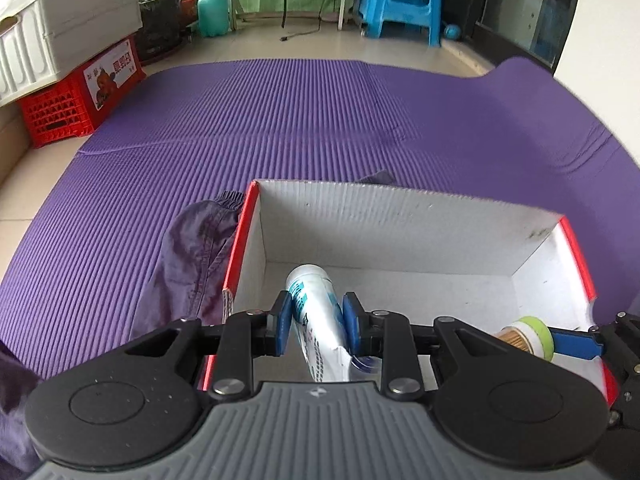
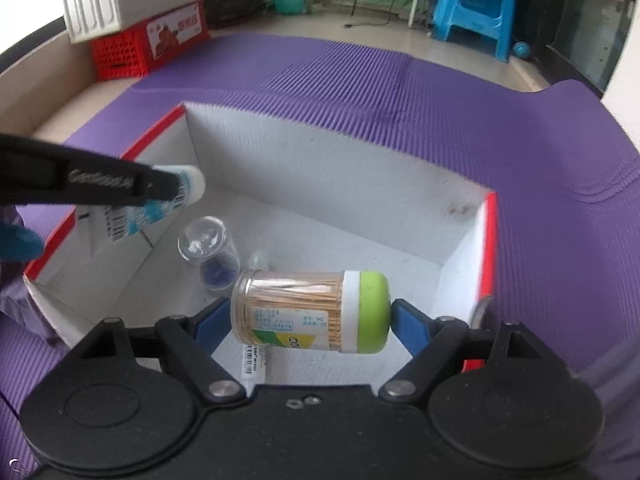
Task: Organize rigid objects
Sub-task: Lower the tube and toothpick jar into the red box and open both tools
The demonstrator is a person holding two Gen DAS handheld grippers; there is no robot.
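Note:
My left gripper is shut on a white and blue tube, cap end pointing forward, over the left part of a red-edged white cardboard box. My right gripper is shut on a toothpick jar with a green lid, held sideways by its two ends above the box floor. The jar also shows at the right of the left wrist view. The tube and left gripper arm appear over the box's left wall. A small clear glass jar with blue bits lies inside the box.
The box sits on a purple ribbed mat. A purple garment lies against the box's left side. A red crate with white bins on top stands at the far left, a blue stool and a teal sprayer bottle beyond the mat.

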